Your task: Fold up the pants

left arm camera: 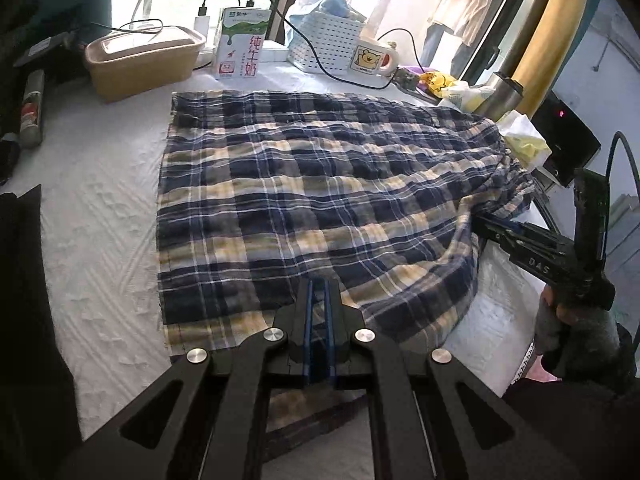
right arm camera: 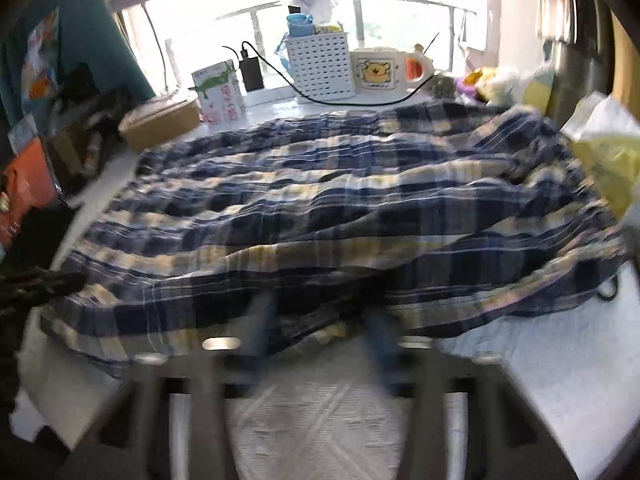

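The blue, white and tan plaid pants (left arm camera: 312, 200) lie spread on the white textured table cover (left arm camera: 96, 240), rumpled toward the right. My left gripper (left arm camera: 319, 292) is shut on the near edge of the pants, its fingers pressed together over the cloth. My right gripper (left arm camera: 480, 222) reaches in from the right, its tips under a raised fold of the pants. In the blurred right wrist view the pants (right arm camera: 340, 208) fill the middle; the right gripper (right arm camera: 320, 320) stands with its fingers wide apart, tips hidden under the near cloth edge.
At the back stand a tan lidded box (left arm camera: 144, 60), a milk carton (left arm camera: 240, 44), a white perforated basket (left arm camera: 326, 40), a bear mug (left arm camera: 374, 58) and black cables. A yellow bag (left arm camera: 524, 140) and a steel flask (left arm camera: 504, 96) crowd the right side. A dark canister (left arm camera: 32, 108) lies far left.
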A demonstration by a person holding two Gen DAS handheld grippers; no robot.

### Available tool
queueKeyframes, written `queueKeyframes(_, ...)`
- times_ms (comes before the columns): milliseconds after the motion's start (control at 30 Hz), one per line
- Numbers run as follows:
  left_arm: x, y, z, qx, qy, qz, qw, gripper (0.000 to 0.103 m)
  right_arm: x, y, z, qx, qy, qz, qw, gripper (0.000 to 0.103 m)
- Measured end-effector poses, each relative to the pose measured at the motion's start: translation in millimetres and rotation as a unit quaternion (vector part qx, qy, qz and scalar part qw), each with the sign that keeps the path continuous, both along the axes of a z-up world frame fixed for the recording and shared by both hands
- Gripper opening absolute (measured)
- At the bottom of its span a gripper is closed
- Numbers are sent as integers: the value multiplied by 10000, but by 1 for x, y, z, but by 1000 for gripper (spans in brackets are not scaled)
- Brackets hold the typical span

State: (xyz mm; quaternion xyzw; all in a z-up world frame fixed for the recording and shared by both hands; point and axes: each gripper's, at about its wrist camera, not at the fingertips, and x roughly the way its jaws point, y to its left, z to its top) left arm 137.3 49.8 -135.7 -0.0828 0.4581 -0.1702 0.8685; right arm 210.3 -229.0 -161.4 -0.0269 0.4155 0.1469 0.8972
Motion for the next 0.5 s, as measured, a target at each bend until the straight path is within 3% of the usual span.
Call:
queueKeyframes(100, -2, 1, 1, -13, -28, -6, 10000, 5, -6, -2, 0, -115, -20, 123, 9999, 5)
queueKeyframes(500, -5, 0, -9, 174, 50, -94, 9998, 5, -54, -7, 6, -349, -5, 164, 9993, 3)
